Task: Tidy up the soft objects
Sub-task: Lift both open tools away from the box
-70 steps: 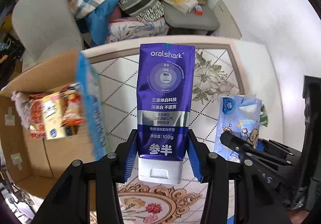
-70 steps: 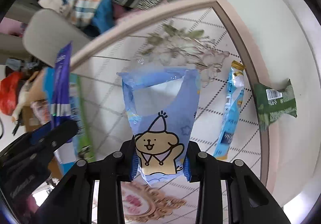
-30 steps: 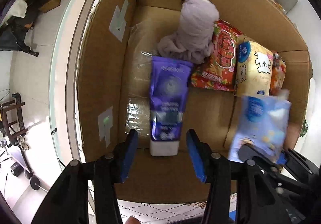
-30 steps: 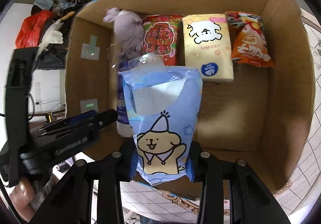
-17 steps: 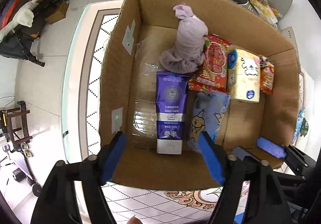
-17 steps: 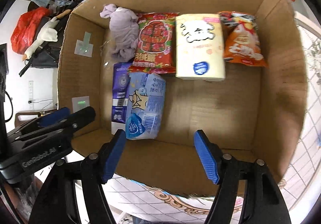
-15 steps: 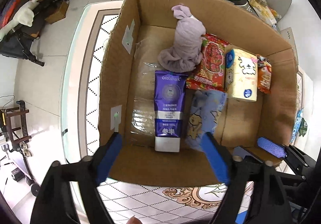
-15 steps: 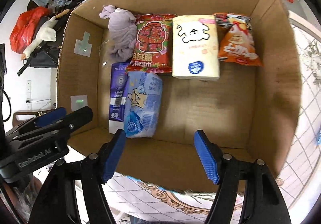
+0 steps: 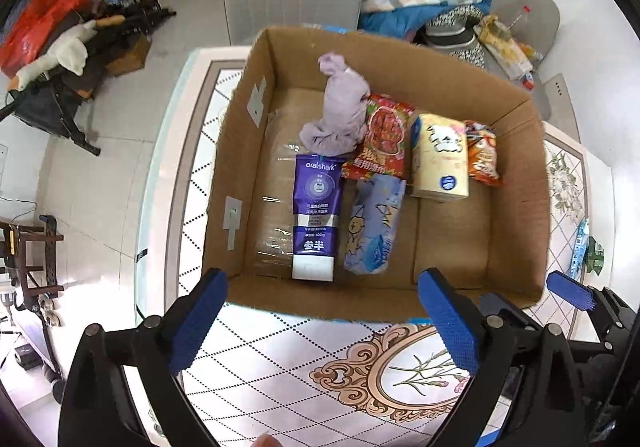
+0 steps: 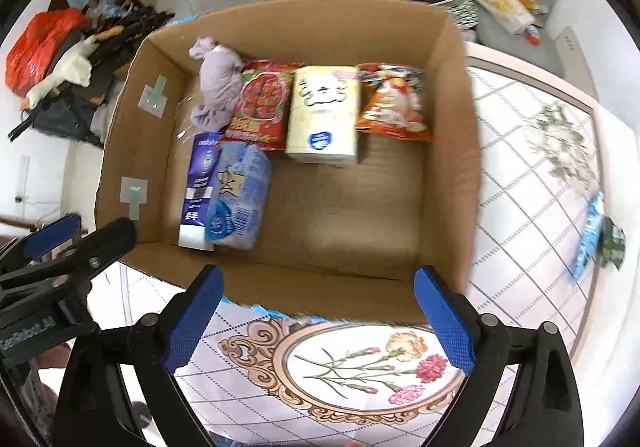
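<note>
While both of your grippers hang spread and empty above the near wall of the cardboard box (image 9: 516,183), the soft goods lie inside it, ahead of the fingers. Largest to smallest: the tiled table (image 9: 280,359) beneath, the box, then its load. Beyond the left gripper (image 9: 324,323) sits the purple Oralshark toothpaste tube (image 9: 318,207), touching the blue cartoon tissue pack (image 9: 374,227) on its right. Farther ahead lie a lavender cloth (image 9: 340,111), red snack bag (image 9: 382,137), cream tissue pack (image 9: 440,159) and orange snack bag (image 9: 482,157). Off to the far side of the right gripper (image 10: 320,319), a blue sachet (image 10: 588,237) and green packet (image 10: 612,243) wait on the table, likely your next pick. Swing wide of the box wall and approach them low. That view is motion-blurred, so their labels are unreadable, and the green packet is partly cut off in the left view.
</note>
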Demonstrator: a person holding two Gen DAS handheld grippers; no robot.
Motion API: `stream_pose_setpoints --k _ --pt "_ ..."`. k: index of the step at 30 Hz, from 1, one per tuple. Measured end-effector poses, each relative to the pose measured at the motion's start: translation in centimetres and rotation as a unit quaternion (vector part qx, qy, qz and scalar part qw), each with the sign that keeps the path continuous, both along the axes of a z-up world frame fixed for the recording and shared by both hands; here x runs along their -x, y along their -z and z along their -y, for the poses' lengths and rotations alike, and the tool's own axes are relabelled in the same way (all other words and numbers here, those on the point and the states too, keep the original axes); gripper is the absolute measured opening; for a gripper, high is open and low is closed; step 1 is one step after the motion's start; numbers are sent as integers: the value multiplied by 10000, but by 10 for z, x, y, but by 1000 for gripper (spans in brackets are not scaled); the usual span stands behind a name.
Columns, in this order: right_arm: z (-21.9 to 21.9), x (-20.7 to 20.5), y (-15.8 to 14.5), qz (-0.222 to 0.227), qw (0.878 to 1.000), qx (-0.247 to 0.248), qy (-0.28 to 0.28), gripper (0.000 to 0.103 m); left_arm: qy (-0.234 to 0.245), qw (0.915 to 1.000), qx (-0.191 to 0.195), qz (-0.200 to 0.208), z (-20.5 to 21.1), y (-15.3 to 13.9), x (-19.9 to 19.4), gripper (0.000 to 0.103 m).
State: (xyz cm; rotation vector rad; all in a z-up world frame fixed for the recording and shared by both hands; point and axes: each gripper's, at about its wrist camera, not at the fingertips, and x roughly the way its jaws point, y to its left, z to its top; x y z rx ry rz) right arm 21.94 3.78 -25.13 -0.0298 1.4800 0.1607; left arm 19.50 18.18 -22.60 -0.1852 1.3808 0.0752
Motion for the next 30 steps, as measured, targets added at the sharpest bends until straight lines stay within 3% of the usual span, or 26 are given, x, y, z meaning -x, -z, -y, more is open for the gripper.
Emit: stream_pose_setpoints --k 7,21,30 --pt "18 25 -29 282 9995 -98 124 98 33 9994 -52 346 12 -32 28 98" --pt "40 92 -115 1086 9936 -317 -24 98 46 9945 -165 1036 28 -105 86 98" --pt "70 106 -138 1214 9901 -711 19 98 183 9923 -232 1205 64 -123 89 98"
